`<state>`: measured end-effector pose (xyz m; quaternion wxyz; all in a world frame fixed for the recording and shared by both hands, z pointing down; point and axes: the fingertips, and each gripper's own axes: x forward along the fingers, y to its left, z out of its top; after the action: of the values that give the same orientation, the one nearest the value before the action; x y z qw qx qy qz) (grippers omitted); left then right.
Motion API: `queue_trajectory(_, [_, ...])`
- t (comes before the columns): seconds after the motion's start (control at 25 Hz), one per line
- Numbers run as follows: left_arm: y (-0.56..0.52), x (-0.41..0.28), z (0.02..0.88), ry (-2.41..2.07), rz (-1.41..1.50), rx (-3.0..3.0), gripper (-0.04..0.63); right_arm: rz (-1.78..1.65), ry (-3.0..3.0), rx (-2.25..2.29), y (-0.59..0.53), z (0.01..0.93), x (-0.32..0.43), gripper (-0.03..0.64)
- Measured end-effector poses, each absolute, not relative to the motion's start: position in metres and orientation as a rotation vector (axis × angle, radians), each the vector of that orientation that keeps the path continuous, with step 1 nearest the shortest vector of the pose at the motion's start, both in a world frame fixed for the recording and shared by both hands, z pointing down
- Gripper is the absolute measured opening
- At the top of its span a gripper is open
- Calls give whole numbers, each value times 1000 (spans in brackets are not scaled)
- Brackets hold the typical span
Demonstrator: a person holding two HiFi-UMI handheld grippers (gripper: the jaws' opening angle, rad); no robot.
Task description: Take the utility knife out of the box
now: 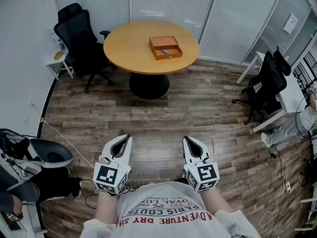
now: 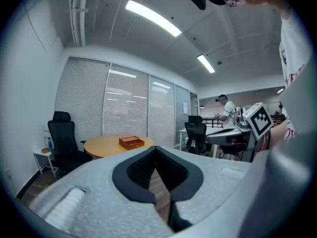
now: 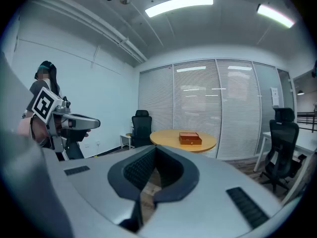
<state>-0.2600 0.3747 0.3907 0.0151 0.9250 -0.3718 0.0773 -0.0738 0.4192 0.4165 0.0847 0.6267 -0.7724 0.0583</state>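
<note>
Hovering in front of the person's shirt, the left tongs [image 1: 128, 138] and the right tongs [image 1: 187, 139] are pointing across the wooden floor [image 1: 148, 118] toward the round tabletop [image 1: 124, 48], well apart from it. Both are sitting clenched tip to tip, empty. The box [image 1: 165, 47] is lying open on the tabletop, and a small dark item inside it, probably the utility knife [image 1: 165, 51], is resting there. 1 black office chair [image 1: 81, 41] is standing just left of the tabletop.
</note>
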Motion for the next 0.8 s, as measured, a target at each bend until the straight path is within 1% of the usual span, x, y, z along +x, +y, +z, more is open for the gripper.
queue_trajectory(0.36, [371, -266, 384, -1160, 217, 2895, -5, 134, -2302, 1877, 416, 411, -80, 6])
queue_trajectory(0.56, [368, -274, 382, -1148, 212, 2902, -5, 217, -2299, 1950, 410, 411, -81, 6])
queue_trajectory(0.8, [357, -283, 388, -1148, 192, 2867, -5, 239, -2258, 1938, 402, 416, -85, 6])
